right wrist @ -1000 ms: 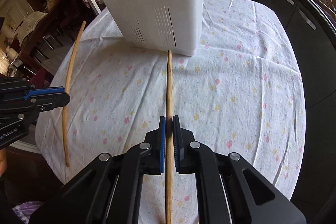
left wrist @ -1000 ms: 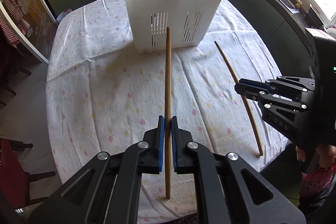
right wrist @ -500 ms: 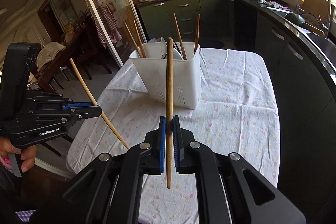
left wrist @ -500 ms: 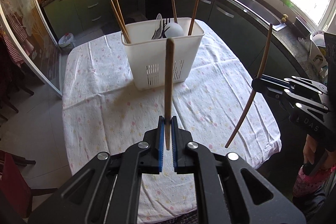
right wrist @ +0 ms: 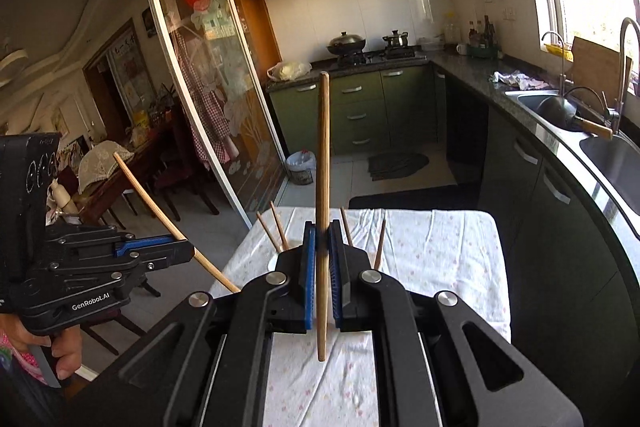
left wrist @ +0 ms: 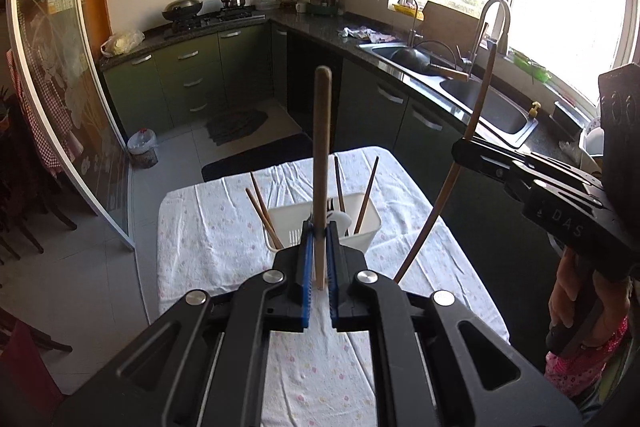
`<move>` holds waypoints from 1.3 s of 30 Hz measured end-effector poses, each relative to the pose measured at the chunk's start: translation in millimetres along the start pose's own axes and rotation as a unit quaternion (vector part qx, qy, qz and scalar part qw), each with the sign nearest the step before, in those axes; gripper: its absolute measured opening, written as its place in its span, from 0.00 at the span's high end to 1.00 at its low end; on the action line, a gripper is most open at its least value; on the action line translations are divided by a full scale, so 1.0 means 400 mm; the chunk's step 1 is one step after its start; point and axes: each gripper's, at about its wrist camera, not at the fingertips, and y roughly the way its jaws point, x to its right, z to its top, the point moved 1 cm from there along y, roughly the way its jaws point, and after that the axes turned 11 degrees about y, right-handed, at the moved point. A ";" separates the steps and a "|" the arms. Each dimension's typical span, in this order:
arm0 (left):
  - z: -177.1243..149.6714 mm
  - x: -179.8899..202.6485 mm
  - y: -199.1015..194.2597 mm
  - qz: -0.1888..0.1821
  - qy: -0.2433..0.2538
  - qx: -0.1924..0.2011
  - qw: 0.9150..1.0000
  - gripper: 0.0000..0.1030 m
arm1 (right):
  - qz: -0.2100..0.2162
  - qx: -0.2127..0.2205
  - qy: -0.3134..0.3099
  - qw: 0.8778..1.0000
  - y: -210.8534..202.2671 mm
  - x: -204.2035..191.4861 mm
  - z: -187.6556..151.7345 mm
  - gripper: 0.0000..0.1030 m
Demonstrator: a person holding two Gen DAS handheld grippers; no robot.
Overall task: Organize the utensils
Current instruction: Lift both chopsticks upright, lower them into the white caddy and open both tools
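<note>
Both tongs, left and right, angle downward above the table, each clamped on an upright chopstick.

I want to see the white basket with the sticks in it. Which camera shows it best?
The left wrist view: the white basket shows its rim and side behind the left gripper. In the right wrist view the right gripper hides it almost wholly; only sticks poke up.

In the left wrist view, the side of the right gripper carries pale raised letters reading "DAS". In the right wrist view, the body of the left gripper bears white lettering, "GenRobot.AI". The writing on the glass sliding door and the wall papers is too blurred to read
</note>
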 end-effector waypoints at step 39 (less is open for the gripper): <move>-0.082 -0.036 0.261 0.008 0.000 -0.037 0.999 0.71 | -0.034 -0.007 -0.003 0.999 0.191 0.073 -0.182 0.78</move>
